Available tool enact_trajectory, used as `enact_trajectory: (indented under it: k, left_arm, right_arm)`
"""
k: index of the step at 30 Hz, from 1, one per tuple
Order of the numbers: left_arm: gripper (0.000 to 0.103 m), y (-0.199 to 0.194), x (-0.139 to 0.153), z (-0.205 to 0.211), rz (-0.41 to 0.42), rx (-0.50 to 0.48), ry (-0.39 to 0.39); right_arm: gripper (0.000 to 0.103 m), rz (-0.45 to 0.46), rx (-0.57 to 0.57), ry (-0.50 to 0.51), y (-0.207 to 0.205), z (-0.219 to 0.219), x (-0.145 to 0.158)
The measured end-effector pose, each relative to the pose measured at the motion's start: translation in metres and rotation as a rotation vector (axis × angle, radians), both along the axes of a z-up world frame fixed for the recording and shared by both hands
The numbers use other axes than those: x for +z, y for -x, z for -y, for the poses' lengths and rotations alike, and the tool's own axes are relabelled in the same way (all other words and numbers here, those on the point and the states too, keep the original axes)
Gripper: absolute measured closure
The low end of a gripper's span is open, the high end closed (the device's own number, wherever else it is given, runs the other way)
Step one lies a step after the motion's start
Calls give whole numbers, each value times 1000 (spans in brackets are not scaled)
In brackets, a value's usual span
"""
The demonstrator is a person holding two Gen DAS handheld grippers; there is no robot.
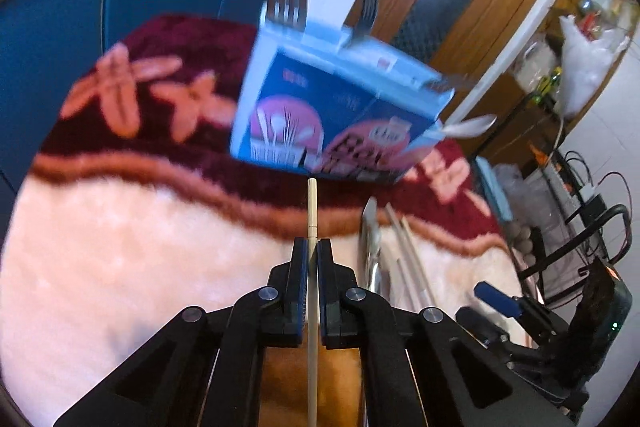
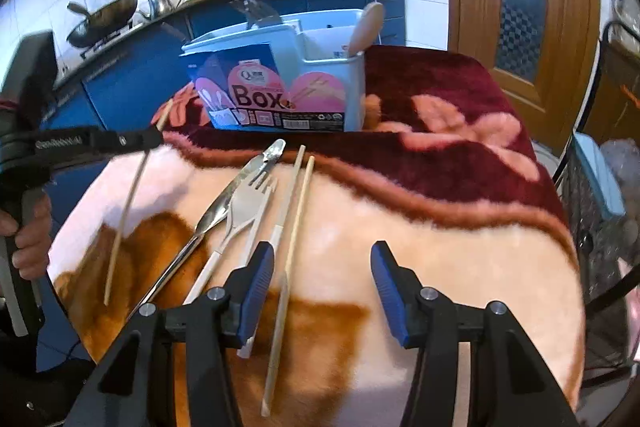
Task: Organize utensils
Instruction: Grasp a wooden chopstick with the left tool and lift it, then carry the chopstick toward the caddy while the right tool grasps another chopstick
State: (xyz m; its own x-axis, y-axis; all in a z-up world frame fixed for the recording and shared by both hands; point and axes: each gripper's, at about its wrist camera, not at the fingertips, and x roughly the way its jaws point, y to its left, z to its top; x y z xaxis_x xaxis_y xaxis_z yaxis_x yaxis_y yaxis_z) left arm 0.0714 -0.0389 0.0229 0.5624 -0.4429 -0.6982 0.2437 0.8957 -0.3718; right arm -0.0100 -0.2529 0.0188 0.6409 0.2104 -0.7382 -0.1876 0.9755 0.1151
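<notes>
My left gripper (image 1: 313, 245) is shut on a pale wooden chopstick (image 1: 312, 199) that runs lengthwise between its pads and sticks out ahead. In the right wrist view this left gripper (image 2: 156, 138) holds the chopstick (image 2: 128, 211) slanting above the blanket, at the left. My right gripper (image 2: 322, 261) stands open, with nothing between its fingers, low over the blanket. Just left of it lie a metal knife (image 2: 224, 203), a pale fork (image 2: 250, 195) and two chopsticks (image 2: 298, 223). The blue-and-white utensil box (image 2: 280, 87) stands beyond, with a wooden spoon (image 2: 366, 27) in it; forks (image 1: 286, 1) poke out of the box (image 1: 340, 107).
A fluffy blanket (image 2: 460, 227), cream and brown near me and dark red with pink flowers farther away, covers the table. Behind it are blue kitchen cabinets (image 2: 132, 83) with a wok, and a wooden door (image 2: 520, 7). A wire rack (image 1: 568, 227) stands at the right edge.
</notes>
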Motion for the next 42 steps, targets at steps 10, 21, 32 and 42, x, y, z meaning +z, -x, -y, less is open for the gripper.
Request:
enact_trajectory:
  k: [10, 21, 32, 42]
  left_arm:
    - [99, 19, 35, -17, 226, 15, -10]
    - [99, 22, 45, -20, 304, 6, 11]
    - [99, 22, 49, -19, 331, 7, 15]
    - [99, 21, 59, -13, 356, 0, 11]
  right_arm:
    - [87, -94, 39, 46, -31, -9, 6]
    - [88, -244, 73, 15, -63, -21, -5]
    - [85, -349, 125, -36, -97, -23, -10]
    - [93, -371, 120, -220, -98, 3, -12]
